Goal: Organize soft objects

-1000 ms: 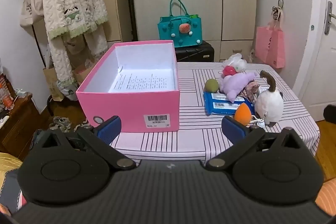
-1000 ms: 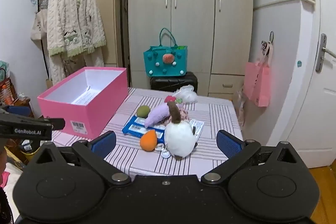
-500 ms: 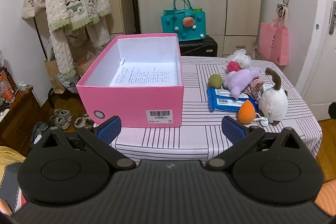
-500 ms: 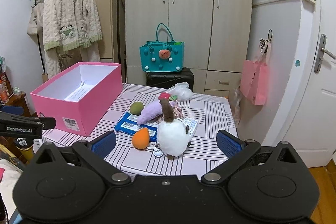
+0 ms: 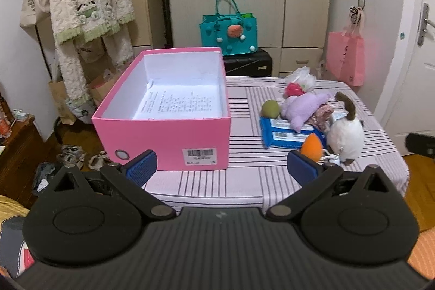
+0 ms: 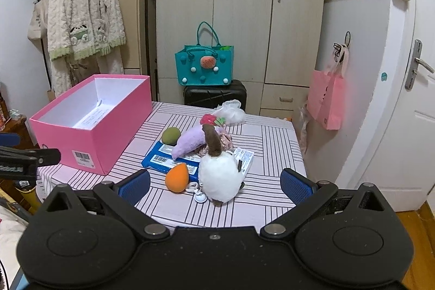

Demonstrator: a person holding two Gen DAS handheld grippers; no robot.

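Left gripper is hovering with jaws spread wide, holding nothing; the pink box is sitting ahead of its left finger. Right gripper is likewise spread and empty, the white plush lying directly ahead between its fingers, the orange sponge just left.

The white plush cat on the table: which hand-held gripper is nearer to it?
Right. The right hand-held gripper faces the white plush cat head-on, the cat between its open fingers' line. The left hand-held gripper sits off to the cat's left, before the pink box.
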